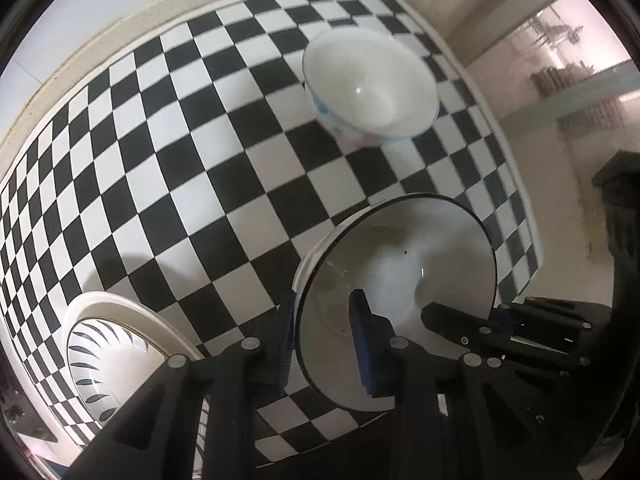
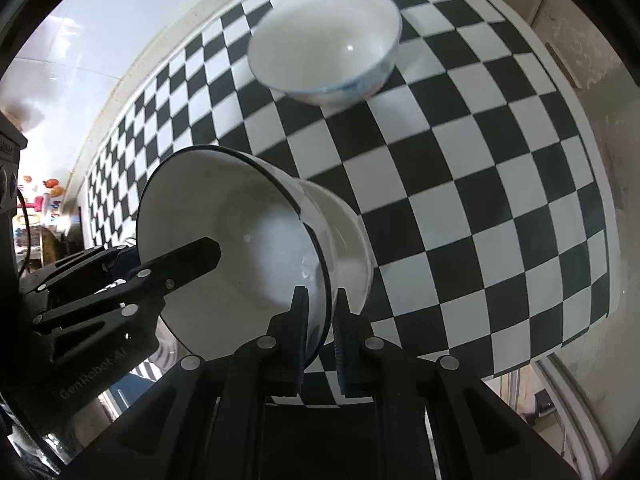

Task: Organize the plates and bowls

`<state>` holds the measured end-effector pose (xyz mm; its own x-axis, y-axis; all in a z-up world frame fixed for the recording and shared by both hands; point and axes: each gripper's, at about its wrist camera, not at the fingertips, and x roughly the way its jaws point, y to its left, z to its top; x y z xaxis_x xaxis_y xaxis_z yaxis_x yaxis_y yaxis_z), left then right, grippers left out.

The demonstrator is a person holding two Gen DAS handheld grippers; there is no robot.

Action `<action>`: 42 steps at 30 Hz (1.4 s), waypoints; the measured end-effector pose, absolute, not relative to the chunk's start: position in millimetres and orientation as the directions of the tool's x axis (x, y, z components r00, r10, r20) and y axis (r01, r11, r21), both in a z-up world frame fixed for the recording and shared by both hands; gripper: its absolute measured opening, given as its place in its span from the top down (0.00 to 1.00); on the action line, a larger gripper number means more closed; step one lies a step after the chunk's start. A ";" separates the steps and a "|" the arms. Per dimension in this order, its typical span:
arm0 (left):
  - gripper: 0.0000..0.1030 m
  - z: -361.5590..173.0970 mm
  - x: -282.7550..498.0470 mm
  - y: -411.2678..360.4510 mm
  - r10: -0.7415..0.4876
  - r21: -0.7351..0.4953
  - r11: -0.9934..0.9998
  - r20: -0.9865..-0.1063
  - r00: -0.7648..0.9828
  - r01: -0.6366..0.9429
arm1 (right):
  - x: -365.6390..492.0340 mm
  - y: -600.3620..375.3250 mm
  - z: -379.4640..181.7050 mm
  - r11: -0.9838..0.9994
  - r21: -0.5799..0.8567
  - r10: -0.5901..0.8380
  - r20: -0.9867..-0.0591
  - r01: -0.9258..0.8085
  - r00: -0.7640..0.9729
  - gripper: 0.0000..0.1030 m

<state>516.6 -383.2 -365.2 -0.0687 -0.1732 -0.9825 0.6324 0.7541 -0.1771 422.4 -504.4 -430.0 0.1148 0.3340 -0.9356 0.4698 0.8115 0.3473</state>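
A white bowl with a black rim [image 1: 400, 280] [image 2: 240, 248] is held tilted above the checkered table by both grippers. My left gripper [image 1: 324, 344] is shut on its rim, one finger inside and one outside. My right gripper [image 2: 320, 332] is shut on the opposite rim; it shows in the left wrist view [image 1: 460, 324]. The left gripper shows in the right wrist view [image 2: 180, 264]. A white bowl with a blue pattern [image 1: 370, 84] [image 2: 326, 44] stands upright on the table farther away. A white plate with dark leaf marks [image 1: 108, 356] lies at the near left.
The black-and-white checkered table [image 1: 180, 160] [image 2: 480, 200] runs up to a white tiled wall [image 1: 120, 8]. Its right edge drops to the floor [image 1: 560, 200]. A dark object [image 1: 620, 184] stands at the far right.
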 end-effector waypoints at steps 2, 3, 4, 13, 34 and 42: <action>0.77 -369.7 516.6 -384.5 -0.161 -0.172 0.753 -0.984 -0.076 0.635 | 421.2 -502.0 -434.7 0.814 0.342 0.334 -0.937 0.470 0.103 0.87; 0.77 -371.1 516.7 -385.3 -0.155 -0.171 0.754 -0.985 -0.081 0.635 | 421.6 -501.4 -435.4 0.815 0.340 0.335 -0.937 0.470 0.098 0.87; 0.77 -371.8 516.5 -385.8 -0.159 -0.178 0.753 -0.983 -0.087 0.634 | 421.3 -500.9 -436.8 0.817 0.335 0.333 -0.939 0.470 0.091 0.87; 0.77 -382.7 512.6 -387.6 -0.096 -0.143 0.751 -0.990 -0.108 0.645 | 429.9 -495.0 -438.0 0.845 0.273 0.288 -0.957 0.459 0.038 0.87; 0.77 -374.4 520.7 -386.5 -0.099 -0.161 0.773 -0.986 -0.134 0.614 | 438.9 -508.0 -437.0 0.812 0.320 0.351 -0.936 0.489 0.030 0.81; 0.76 -362.0 509.4 -386.7 -0.081 -0.114 0.771 -0.993 -0.080 0.627 | 428.2 -496.4 -414.9 0.867 0.249 0.260 -0.965 0.431 0.035 0.81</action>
